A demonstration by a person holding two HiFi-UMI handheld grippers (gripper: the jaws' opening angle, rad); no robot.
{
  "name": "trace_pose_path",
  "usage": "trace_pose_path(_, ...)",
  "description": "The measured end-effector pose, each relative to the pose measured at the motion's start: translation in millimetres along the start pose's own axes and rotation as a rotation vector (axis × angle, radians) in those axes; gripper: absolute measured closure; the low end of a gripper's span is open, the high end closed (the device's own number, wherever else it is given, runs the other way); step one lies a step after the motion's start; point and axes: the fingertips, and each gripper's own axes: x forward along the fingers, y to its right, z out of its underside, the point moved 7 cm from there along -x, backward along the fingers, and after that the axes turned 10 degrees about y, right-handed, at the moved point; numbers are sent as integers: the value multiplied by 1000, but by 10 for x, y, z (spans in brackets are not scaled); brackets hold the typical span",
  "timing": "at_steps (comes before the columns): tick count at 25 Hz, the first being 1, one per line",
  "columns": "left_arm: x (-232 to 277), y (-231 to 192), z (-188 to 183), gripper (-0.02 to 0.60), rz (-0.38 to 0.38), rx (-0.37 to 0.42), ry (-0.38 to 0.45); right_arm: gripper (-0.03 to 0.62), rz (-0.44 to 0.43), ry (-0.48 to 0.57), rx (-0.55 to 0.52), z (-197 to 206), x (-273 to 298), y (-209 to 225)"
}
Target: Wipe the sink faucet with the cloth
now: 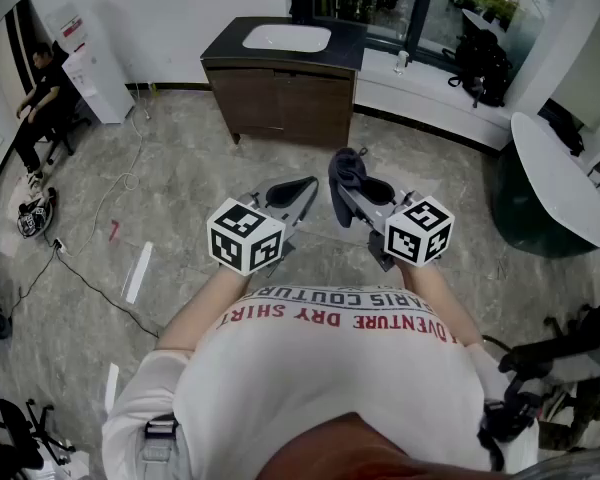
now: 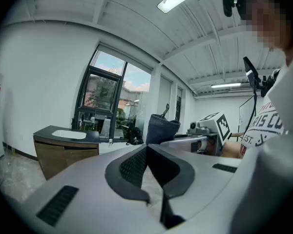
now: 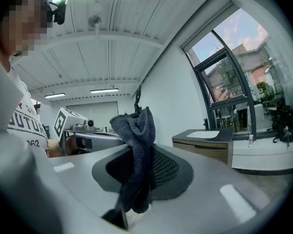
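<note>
A dark grey cloth (image 1: 350, 173) is bunched up in my right gripper (image 1: 342, 196), which is shut on it; in the right gripper view the cloth (image 3: 136, 150) stands up between the pads and hangs down. My left gripper (image 1: 310, 190) is beside it, shut with nothing between its pads (image 2: 136, 165). Both are held in front of the person's chest, well short of the sink cabinet (image 1: 280, 78) with its white basin (image 1: 286, 37) at the far wall. The cabinet (image 3: 207, 143) appears small at the right of the right gripper view. I cannot make out the faucet.
A person (image 1: 42, 93) sits at the far left by a white appliance (image 1: 92, 68). Cables (image 1: 100, 208) run over the tiled floor. A white ledge (image 1: 430, 93) under the windows holds a black bag (image 1: 480, 63). A round white table (image 1: 555, 173) stands right.
</note>
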Motion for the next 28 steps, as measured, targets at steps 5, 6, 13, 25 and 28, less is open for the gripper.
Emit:
trace_pose_path(5, -13, -25, -19, 580, -2, -2, -1, 517, 4, -4, -11, -7, 16, -11)
trace_pose_path(6, -13, -28, -20, 580, -2, -2, -1, 517, 5, -5, -14, -9, 19, -11)
trace_pose_path(13, 22, -14, 25, 580, 3, -2, -4, 517, 15, 8, -7, 33, -14, 21)
trace_pose_path(25, 353, -363, 182, 580, 19, -20, -35, 517, 12, 20, 43, 197, 194, 407)
trace_pose_path(28, 556, -682, 315, 580, 30, -32, -36, 517, 26, 3, 37, 334, 424, 698)
